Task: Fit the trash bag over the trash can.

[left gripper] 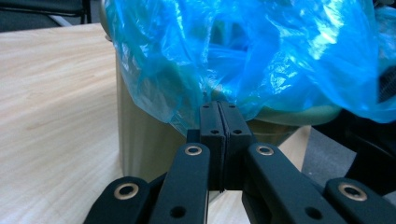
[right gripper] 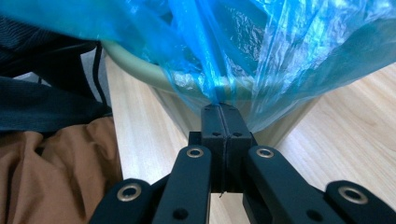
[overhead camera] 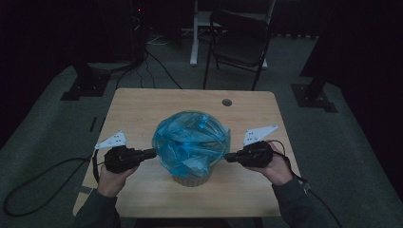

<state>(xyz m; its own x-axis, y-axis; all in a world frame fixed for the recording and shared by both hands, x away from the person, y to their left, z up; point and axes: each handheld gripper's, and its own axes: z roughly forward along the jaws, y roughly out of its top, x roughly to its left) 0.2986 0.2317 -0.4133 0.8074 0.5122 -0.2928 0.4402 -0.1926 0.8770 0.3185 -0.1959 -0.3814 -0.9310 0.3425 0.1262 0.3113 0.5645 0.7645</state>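
A crumpled blue plastic bag (overhead camera: 190,140) lines a small beige bin (overhead camera: 191,180) standing mid-table, and its top drapes over the rim. My left gripper (overhead camera: 154,153) is at the bag's left side, jaws together on the bag's hanging edge (left gripper: 196,107) just outside the bin wall (left gripper: 140,140). My right gripper (overhead camera: 227,156) is at the bag's right side. There the film (right gripper: 233,70) pulls to a point between the closed jaws (right gripper: 220,107), below the bin's rim (right gripper: 135,65). The left gripper's closed tips (left gripper: 219,105) touch the blue film.
The wooden table (overhead camera: 142,104) has a round cable hole (overhead camera: 227,102) at its far edge. A dark folding chair (overhead camera: 240,40) and stand feet sit on the floor behind. Cables trail from both grippers off the table's sides.
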